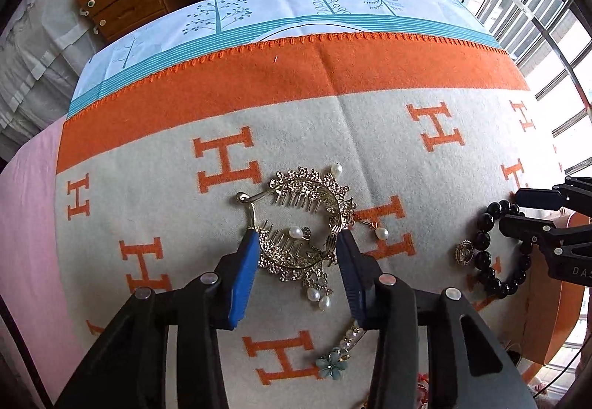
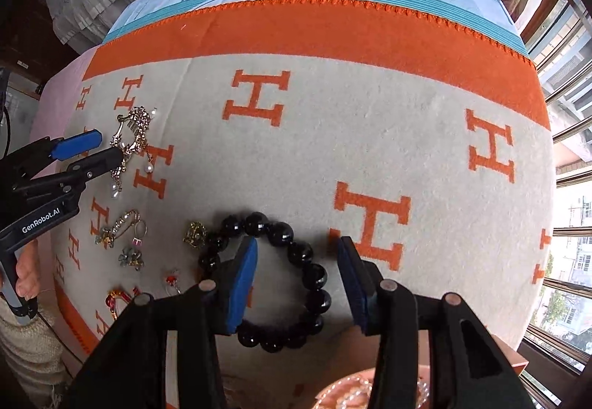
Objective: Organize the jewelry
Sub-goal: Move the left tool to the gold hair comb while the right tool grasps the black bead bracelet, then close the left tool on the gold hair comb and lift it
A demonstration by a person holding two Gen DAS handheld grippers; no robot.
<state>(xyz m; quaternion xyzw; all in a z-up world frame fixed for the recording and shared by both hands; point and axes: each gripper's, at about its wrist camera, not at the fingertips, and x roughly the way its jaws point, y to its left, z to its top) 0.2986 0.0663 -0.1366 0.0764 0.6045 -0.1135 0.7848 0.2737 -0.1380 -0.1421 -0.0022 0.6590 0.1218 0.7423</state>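
while most pieces lie loose on the blanket, sorting appears to be at an early stage. left gripper: jaws spread, straddling the gold hair comb without clamping it. right gripper: jaws spread over the black bead bracelet, one pad inside the loop. small brooches rest at 9 o'clock of the bracelet. a pink container at 6 o'clock holds some pearly items, so little seems stored yet.

Both hand-held grippers, left and right, gape wide.
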